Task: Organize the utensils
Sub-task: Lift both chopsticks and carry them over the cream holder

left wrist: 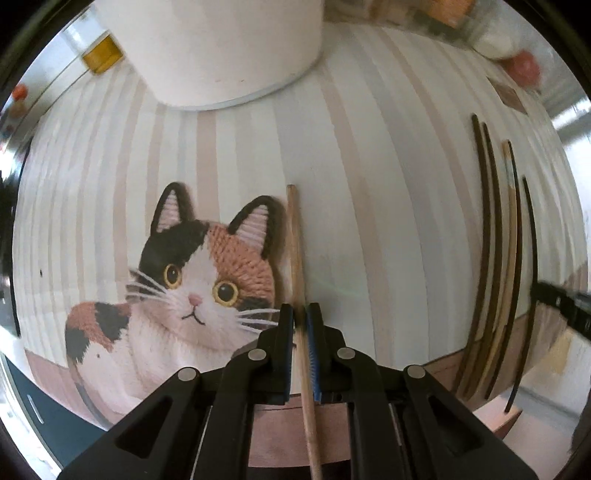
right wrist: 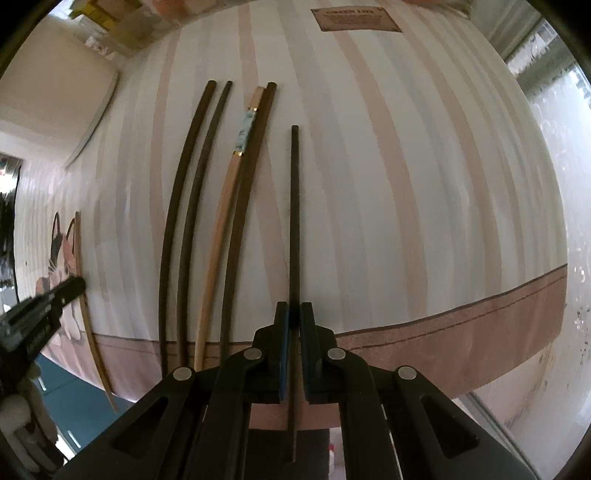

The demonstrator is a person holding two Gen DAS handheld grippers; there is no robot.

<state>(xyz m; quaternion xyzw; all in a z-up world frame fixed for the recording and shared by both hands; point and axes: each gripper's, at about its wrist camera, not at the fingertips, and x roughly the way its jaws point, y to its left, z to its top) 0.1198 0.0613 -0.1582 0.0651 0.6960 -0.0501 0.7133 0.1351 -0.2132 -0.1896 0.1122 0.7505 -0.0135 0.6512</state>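
My left gripper (left wrist: 300, 314) is shut on a light wooden chopstick (left wrist: 296, 243) that lies on the striped placemat (left wrist: 388, 206) beside the printed cat. My right gripper (right wrist: 294, 314) is shut on a dark chopstick (right wrist: 294, 206) that points away along the mat. Left of it lie several more chopsticks: two dark ones (right wrist: 184, 192), a light one with a patterned band (right wrist: 232, 173) and another dark one (right wrist: 251, 177). The left gripper shows at the left edge of the right wrist view (right wrist: 70, 288), on the light chopstick (right wrist: 83, 314).
A white round container (left wrist: 225, 55) stands at the far end of the mat. A brown label (right wrist: 355, 20) is printed at the mat's far right. The mat's pink front border (right wrist: 461, 339) ends at a pale tabletop. Clutter lies beyond the mat.
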